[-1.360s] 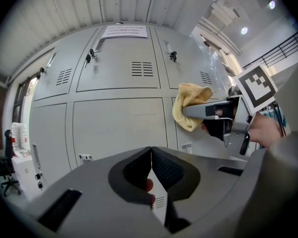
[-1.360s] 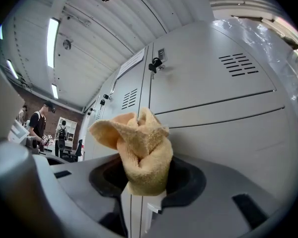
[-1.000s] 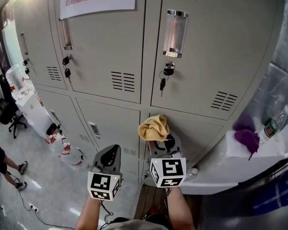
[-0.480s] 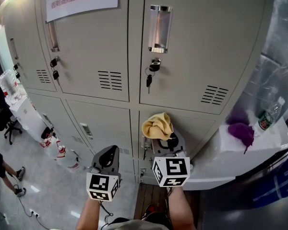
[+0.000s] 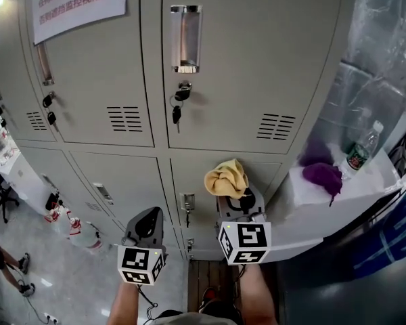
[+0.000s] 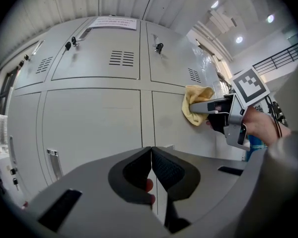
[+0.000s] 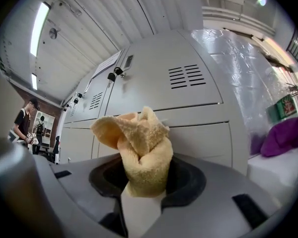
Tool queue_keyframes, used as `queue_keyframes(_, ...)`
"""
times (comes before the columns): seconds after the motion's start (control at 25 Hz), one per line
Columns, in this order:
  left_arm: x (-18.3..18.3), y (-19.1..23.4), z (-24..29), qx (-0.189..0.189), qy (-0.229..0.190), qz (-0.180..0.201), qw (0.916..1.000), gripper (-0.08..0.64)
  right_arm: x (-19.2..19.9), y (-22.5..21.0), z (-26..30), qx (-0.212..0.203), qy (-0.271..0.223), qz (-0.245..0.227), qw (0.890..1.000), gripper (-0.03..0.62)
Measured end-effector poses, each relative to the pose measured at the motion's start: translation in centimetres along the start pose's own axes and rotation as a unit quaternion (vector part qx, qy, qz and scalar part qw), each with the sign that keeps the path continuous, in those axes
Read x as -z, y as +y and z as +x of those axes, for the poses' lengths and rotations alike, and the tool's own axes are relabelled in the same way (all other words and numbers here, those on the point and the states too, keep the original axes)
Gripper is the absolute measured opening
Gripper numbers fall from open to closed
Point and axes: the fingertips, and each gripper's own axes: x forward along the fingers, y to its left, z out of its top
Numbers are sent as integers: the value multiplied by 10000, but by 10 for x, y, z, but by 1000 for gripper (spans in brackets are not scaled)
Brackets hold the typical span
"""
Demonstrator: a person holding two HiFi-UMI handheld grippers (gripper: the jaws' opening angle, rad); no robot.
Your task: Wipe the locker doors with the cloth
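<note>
A bunched yellow cloth (image 5: 226, 178) (image 7: 137, 148) (image 6: 194, 104) is pinched in my right gripper (image 5: 231, 196) (image 7: 141, 182), which is shut on it and held close in front of a lower grey locker door (image 5: 257, 181). The upper locker door (image 5: 243, 53) above it has a clear handle (image 5: 184, 38) and a key in its lock (image 5: 178, 110). My left gripper (image 5: 147, 223) (image 6: 151, 170) hangs lower left of the right one, jaws shut and empty, facing the lower-left locker door (image 6: 89, 128).
A white ledge (image 5: 338, 202) at right carries a purple cloth (image 5: 323, 175) and a plastic bottle (image 5: 360, 149). Plastic sheeting (image 5: 379, 39) covers the wall at right. A notice sheet (image 5: 78, 2) hangs on the upper-left door. People stand far left (image 7: 27, 125).
The head view has swung right and up, so the lockers slid leftwards in the picture. Both grippers keep their hold and relative places.
</note>
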Motion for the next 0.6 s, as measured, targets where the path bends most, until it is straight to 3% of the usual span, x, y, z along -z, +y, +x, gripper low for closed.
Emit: queue_keyframes(0.6, 0, -33, 23, 426, 14, 67, 9991, 23, 6, -88, -31, 938, 94, 28, 9955, 181)
